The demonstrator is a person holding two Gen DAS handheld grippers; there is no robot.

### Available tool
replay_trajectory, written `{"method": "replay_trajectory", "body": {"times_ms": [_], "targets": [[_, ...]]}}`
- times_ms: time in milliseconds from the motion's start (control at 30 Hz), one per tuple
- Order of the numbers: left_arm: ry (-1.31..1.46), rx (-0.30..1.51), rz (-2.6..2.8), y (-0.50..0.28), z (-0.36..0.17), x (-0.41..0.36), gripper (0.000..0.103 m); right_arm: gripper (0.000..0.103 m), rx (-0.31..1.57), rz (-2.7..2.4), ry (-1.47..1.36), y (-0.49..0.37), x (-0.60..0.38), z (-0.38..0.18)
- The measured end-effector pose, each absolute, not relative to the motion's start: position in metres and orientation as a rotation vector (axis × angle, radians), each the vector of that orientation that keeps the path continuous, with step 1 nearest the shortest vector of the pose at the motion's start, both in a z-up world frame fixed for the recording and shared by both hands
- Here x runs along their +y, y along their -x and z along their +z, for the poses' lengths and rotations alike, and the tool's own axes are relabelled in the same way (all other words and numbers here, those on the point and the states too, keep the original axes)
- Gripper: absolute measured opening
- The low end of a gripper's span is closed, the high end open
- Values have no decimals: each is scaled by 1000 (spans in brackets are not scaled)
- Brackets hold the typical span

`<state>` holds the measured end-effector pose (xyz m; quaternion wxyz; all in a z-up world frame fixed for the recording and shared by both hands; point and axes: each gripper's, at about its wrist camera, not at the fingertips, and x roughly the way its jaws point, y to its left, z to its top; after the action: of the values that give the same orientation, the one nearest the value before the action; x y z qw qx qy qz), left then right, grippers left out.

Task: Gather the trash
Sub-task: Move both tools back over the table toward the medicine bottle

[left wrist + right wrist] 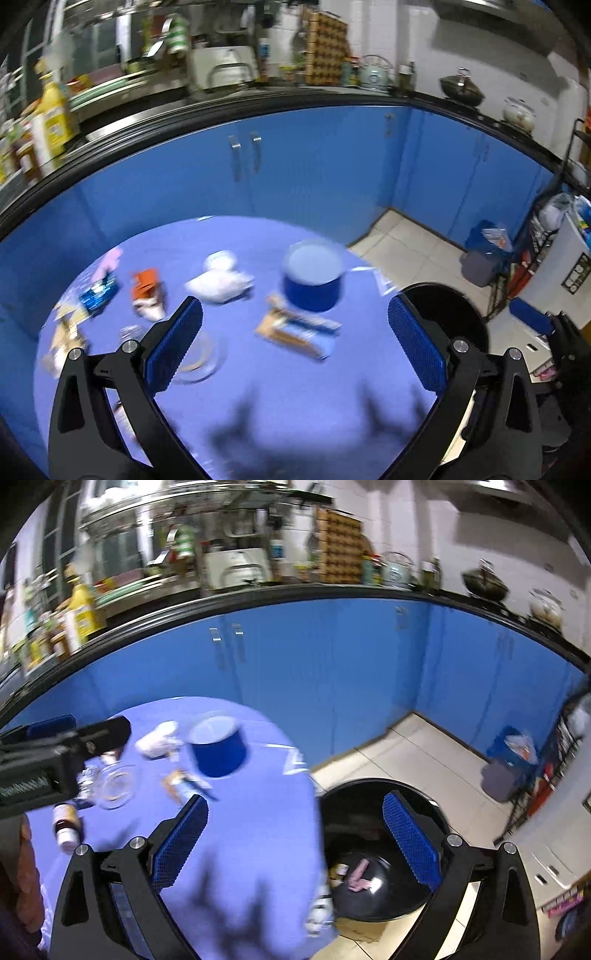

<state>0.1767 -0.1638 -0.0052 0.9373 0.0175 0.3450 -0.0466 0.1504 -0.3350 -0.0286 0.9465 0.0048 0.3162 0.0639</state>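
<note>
My left gripper [295, 343] is open and empty above the round table with a blue cloth [258, 387]. Trash lies on the table: a flat tan and blue wrapper [299, 330], a white crumpled bag [219, 282], an orange packet [146, 288], a blue foil packet [98, 295]. My right gripper [295, 842] is open and empty, over the table's right edge and the black trash bin [384, 849]. The bin holds a pink scrap [358, 877]. The left gripper's body shows at the left of the right wrist view [55, 753].
A blue tin with a pale lid [314, 280] stands on the table. A clear glass dish [201, 356] and a small bottle [66, 825] lie near the left. Blue cabinets [314, 166] stand behind. A grey bin with blue bag [484, 254] stands on the tiled floor.
</note>
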Motion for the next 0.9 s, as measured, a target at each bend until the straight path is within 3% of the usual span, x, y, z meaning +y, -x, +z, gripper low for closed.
{"method": "replay_trajectory", "body": {"times_ms": [300, 900], "targets": [[54, 754, 48, -129, -30, -72, 99, 93, 677, 237, 13, -138, -281, -32], [75, 918, 106, -114, -106, -32, 94, 93, 787, 276, 71, -150, -234, -71]]}}
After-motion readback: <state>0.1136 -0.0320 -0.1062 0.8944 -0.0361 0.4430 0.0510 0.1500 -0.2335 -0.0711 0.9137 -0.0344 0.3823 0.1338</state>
